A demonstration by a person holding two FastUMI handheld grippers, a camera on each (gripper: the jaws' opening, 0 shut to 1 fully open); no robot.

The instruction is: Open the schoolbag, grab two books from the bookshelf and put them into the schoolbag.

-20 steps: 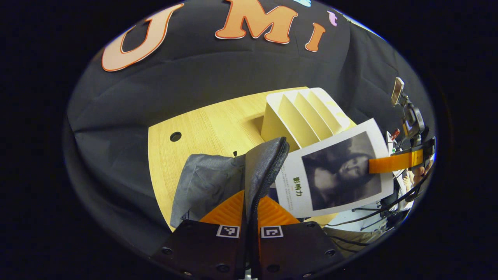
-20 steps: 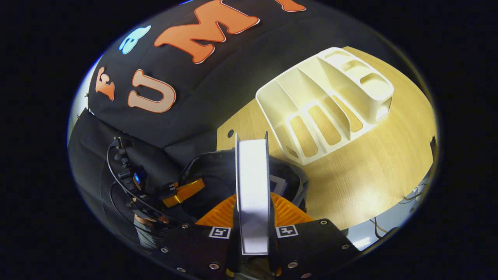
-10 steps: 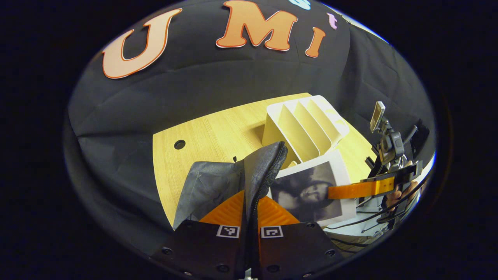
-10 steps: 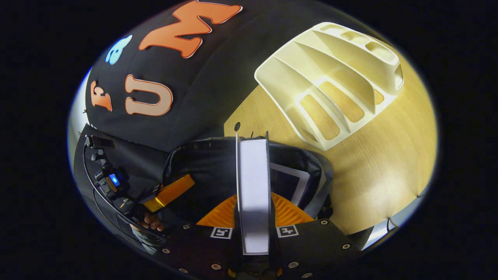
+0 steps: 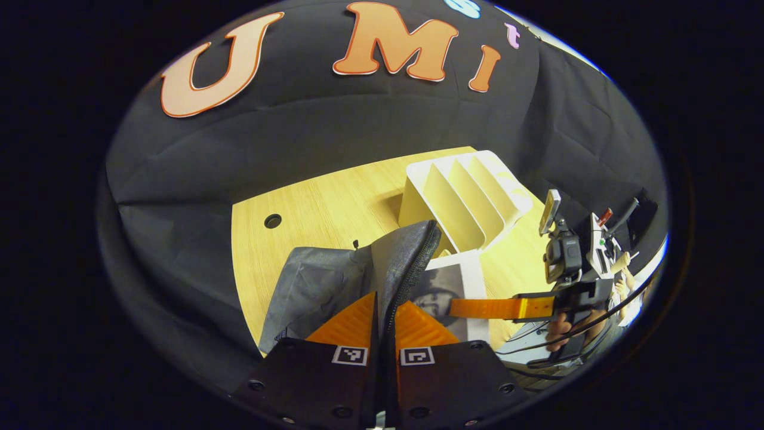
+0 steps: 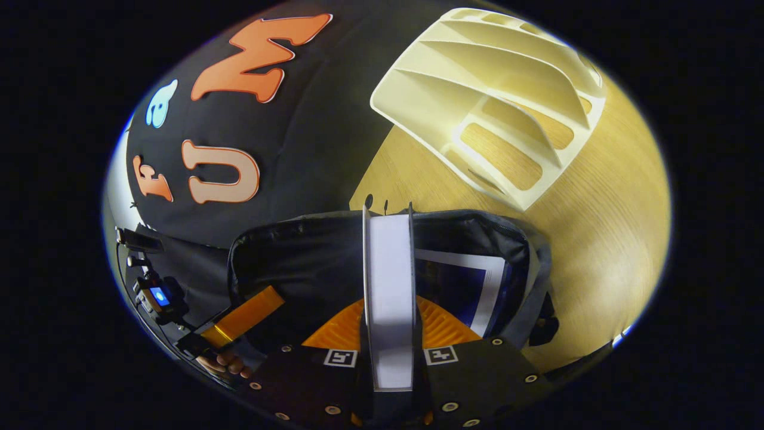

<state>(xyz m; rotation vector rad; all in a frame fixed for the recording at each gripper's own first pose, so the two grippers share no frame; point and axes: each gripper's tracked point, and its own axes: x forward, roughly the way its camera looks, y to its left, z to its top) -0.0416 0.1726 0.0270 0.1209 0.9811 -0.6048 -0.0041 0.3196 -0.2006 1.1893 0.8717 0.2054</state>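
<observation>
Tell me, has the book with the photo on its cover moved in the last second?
Yes. In the left gripper view the book has sunk lower against the white bookshelf, down into the schoolbag.

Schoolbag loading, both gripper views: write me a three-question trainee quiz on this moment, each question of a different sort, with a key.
1. True or false: the bookshelf has books standing in its slots.
2. Multiple choice: what is the left gripper clamped on? A) a book B) the schoolbag's zipper edge C) the bookshelf
3. Short answer: where is the book in the right gripper heading?

Key
1. False: the slots seen are empty.
2. B: it holds the schoolbag open by its rim.
3. Into the open schoolbag, where another book already lies.
</observation>
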